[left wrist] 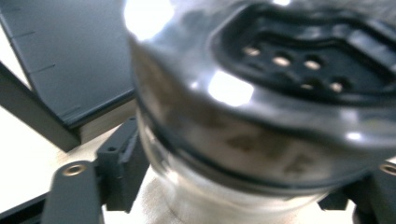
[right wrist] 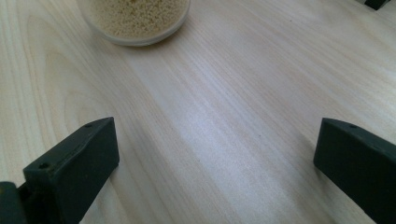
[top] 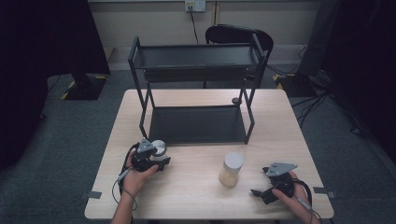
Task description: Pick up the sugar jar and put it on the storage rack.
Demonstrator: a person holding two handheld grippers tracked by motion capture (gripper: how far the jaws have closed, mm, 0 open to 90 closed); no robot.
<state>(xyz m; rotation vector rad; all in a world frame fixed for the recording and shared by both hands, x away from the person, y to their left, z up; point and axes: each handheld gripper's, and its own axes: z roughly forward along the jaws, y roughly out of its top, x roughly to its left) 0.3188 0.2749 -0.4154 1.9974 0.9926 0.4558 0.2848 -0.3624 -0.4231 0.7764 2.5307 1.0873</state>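
A small glass shaker [left wrist: 224,140] with a shiny metal lid pierced by several holes stands on the table's left side, just in front of the rack. My left gripper [left wrist: 243,196] is shut on its glass body, one black jaw pressed against each side. From above, the left gripper [top: 161,156] and the shaker [top: 159,148] sit together in the person's left hand. A clear jar [top: 231,169] of beige grains with a white lid stands at the table's front centre. My right gripper [top: 260,181] rests to its right, open; its jaws [right wrist: 215,158] stand wide over bare wood, short of the jar [right wrist: 135,18].
A black two-tier metal rack [top: 196,123] stands at the back half of the wooden table [top: 196,191], its lower shelf [left wrist: 70,56] close behind the shaker. A dark chair [top: 238,33] stands behind the table. Cables trail on the floor at the right.
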